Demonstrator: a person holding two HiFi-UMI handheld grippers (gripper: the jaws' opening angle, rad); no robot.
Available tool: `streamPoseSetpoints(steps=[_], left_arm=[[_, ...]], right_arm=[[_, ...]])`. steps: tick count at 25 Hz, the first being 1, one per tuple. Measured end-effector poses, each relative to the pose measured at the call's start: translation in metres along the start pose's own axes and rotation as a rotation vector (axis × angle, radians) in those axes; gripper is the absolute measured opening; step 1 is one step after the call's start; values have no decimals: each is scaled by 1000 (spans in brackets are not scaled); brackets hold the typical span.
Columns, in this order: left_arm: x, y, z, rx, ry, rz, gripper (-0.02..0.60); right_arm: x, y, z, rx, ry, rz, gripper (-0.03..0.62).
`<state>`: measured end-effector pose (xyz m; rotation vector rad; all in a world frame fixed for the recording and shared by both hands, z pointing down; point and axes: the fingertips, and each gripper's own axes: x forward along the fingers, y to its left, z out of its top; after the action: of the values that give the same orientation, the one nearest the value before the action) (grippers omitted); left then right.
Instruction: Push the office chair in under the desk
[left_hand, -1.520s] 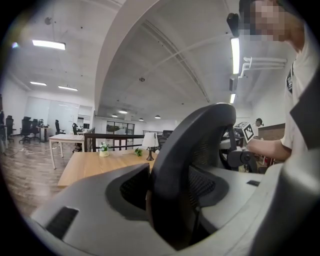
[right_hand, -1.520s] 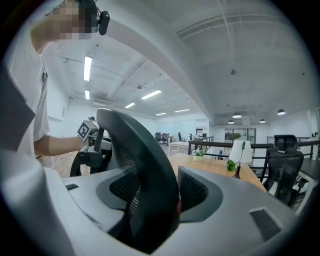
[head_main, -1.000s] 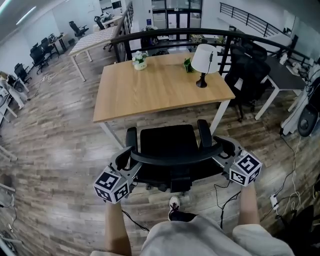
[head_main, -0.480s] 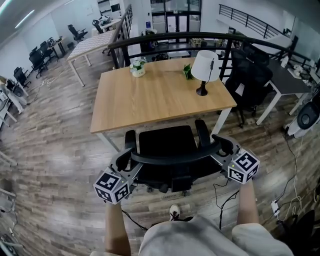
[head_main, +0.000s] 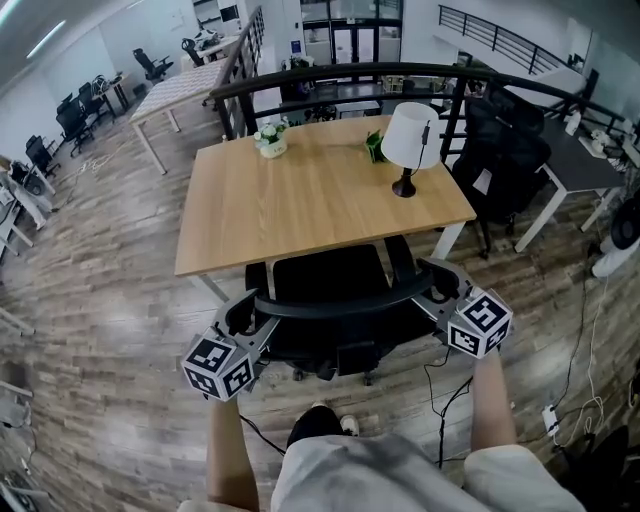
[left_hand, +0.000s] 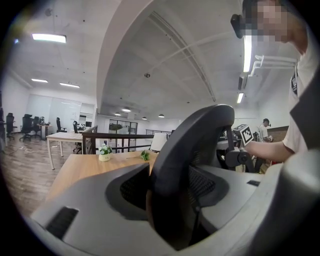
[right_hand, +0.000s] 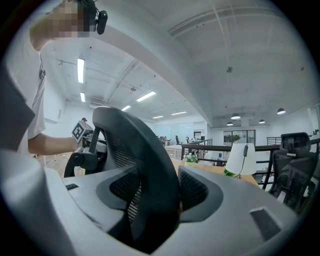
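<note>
The black office chair (head_main: 335, 300) stands at the near edge of the wooden desk (head_main: 300, 205), the front of its seat and its armrests tucked under the top. My left gripper (head_main: 260, 314) is shut on the left end of the curved backrest rim. At the rim's right end, my right gripper (head_main: 430, 288) is shut as well. In the left gripper view the mesh backrest (left_hand: 187, 155) fills the gap between the jaws of the left gripper (left_hand: 170, 205). The right gripper view shows the same rim (right_hand: 142, 165) clamped in the right gripper (right_hand: 157, 210).
On the desk stand a white lamp (head_main: 409, 128), a small flower pot (head_main: 268, 141) and a green object (head_main: 376, 141). A black railing (head_main: 330, 78) runs behind it. Another black chair (head_main: 505, 150) is at right. Cables (head_main: 447, 400) lie by the person's shoe (head_main: 347, 425).
The chair has rolled forward toward the desk; its seat front now sits under the top. Both grippers stayed shut on the backrest and moved forward with it.
</note>
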<state>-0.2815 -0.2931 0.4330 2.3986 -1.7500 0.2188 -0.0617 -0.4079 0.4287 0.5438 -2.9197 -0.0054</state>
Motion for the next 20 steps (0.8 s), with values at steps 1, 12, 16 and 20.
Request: streamPoseSetpoints(steps=[1,12,16,20], left_arm=[[4,4,1,-1,0,2,264],[43,45,12,-10,-12,-27,265],[59,66,18,-12,-24,-19,265],[76,85,21,-7,-5,-21,267]], right_arm=[[4,-4,1,0,-3,1,255],[45,-38,7,-3,-13,23,255],[66,-54,13,-16,-14,19,255],[85,-69,15,-16,-9,10,256]])
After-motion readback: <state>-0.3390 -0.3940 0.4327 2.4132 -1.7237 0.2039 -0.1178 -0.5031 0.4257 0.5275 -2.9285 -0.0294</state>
